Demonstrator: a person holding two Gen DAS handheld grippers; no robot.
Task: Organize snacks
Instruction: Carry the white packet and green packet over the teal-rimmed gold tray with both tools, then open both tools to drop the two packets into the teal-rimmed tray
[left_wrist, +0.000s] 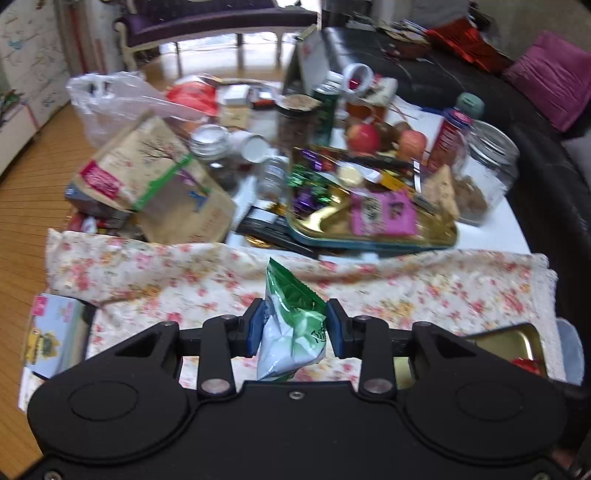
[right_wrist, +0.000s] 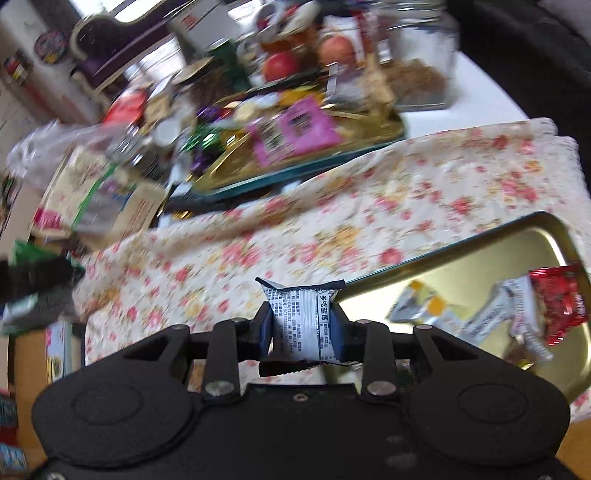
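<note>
Presently, both hands loaded, over the floral cloth (left_wrist: 406, 291).
Left gripper (left_wrist: 291, 328): jaws clamped on a green-and-white snack packet (left_wrist: 291, 325), pinched at mid-body, its top sticking up past the pads.
Right gripper (right_wrist: 302, 325): jaws clamped on a small white printed packet (right_wrist: 301, 321), squeezed at the waist, both sealed ends free.
Gold tin (right_wrist: 480, 258): just right of the right jaws and slightly ahead; a red wrapper (right_wrist: 557, 302) and silver wrappers (right_wrist: 491, 321) already lie in it.
Crowded tray (left_wrist: 369, 236): well ahead of both jaws, heaped with sweets and a pink packet (left_wrist: 384, 214).
Step in hand, my reading: carry the packets to the gold tin.
Doing it well: bring the right jaws over bare tin floor first, lower, then part them; left follows, clear of the rim.
Risk: crinkly film may cling to a pad.
</note>
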